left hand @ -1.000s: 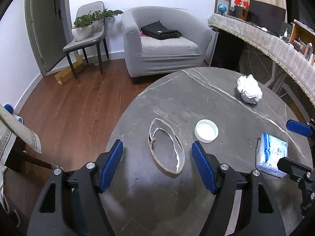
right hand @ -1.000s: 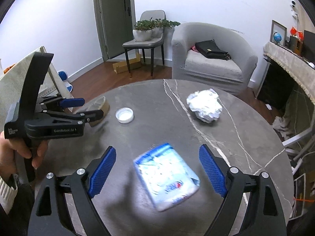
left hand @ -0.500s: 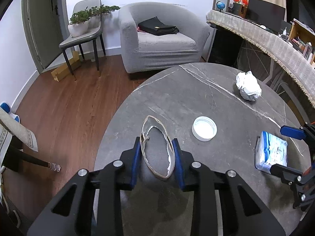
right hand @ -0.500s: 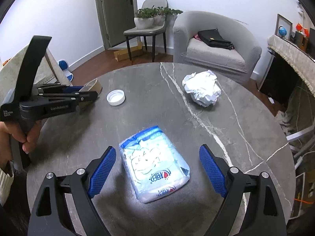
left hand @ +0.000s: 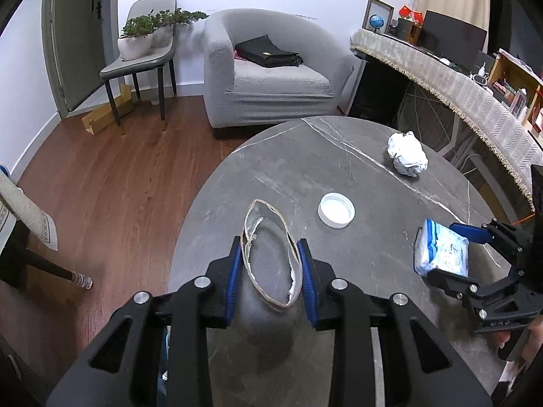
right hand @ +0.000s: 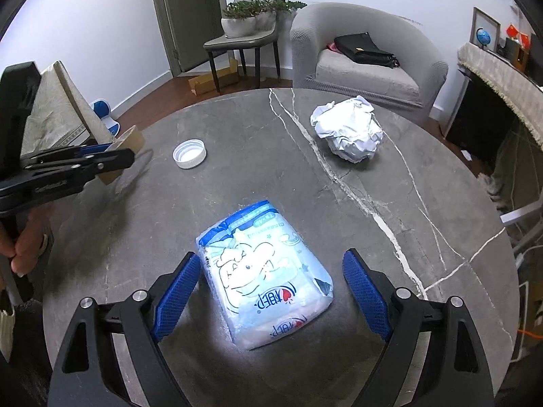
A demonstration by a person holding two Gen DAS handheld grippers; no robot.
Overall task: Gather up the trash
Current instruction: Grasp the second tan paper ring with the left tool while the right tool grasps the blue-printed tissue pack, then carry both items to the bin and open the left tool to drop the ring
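On the round grey marble table (right hand: 237,183) my left gripper (left hand: 269,242) is shut on a torn cardboard tape ring (left hand: 284,225), squeezing it into a narrow oval. The right wrist view shows that gripper (right hand: 118,159) and ring (right hand: 132,140) at the table's left edge. My right gripper (right hand: 271,259) straddles a blue-and-white tissue pack (right hand: 264,291) lying flat. Its jaws are closing, and the pads stand clear of the pack. A white bottle cap (left hand: 336,210) and a crumpled white paper ball (left hand: 407,154) lie farther out.
A grey armchair (left hand: 271,78) with a black bag stands behind the table. A chair with potted plants (left hand: 142,54) is at the back left, and a cloth-covered sideboard (left hand: 458,84) runs along the right. Wood floor lies left of the table. A person's hand (right hand: 23,254) holds the left gripper.
The left jaws closed on the tape ring and flattened it. The right gripper came down closer over the tissue pack and its jaws narrowed.
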